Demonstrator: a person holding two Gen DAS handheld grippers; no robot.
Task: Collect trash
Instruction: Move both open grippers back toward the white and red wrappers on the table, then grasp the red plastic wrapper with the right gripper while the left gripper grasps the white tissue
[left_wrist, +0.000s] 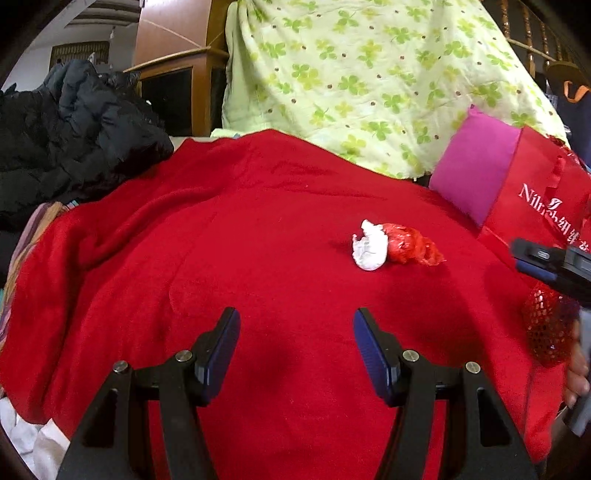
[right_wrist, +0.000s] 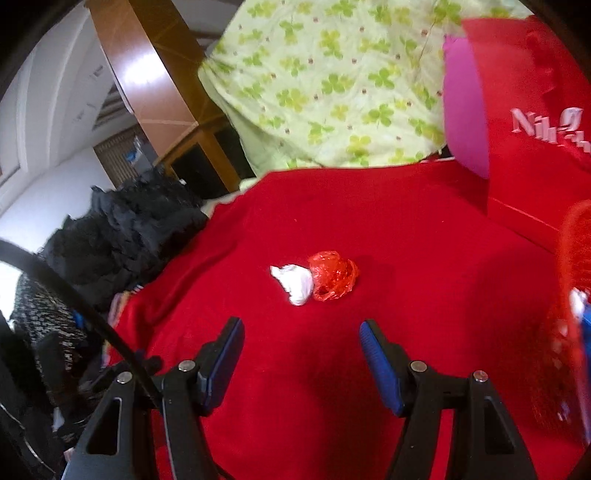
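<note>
A crumpled white tissue (left_wrist: 370, 246) lies on the red blanket (left_wrist: 258, 236), touching a crumpled red plastic wrapper (left_wrist: 413, 245) on its right. Both show in the right wrist view, the tissue (right_wrist: 295, 282) and the wrapper (right_wrist: 332, 275). My left gripper (left_wrist: 295, 332) is open and empty, above the blanket, short of the trash and to its left. My right gripper (right_wrist: 301, 343) is open and empty, just short of the trash. The right gripper's body (left_wrist: 554, 266) shows at the right edge of the left wrist view.
A red paper bag (left_wrist: 535, 199) with white lettering stands at the right, a magenta cushion (left_wrist: 476, 170) beside it. A red mesh bag (left_wrist: 550, 325) hangs at the right edge. Black jackets (left_wrist: 74, 136) pile at the left. A green clover-print sheet (left_wrist: 369, 81) drapes behind.
</note>
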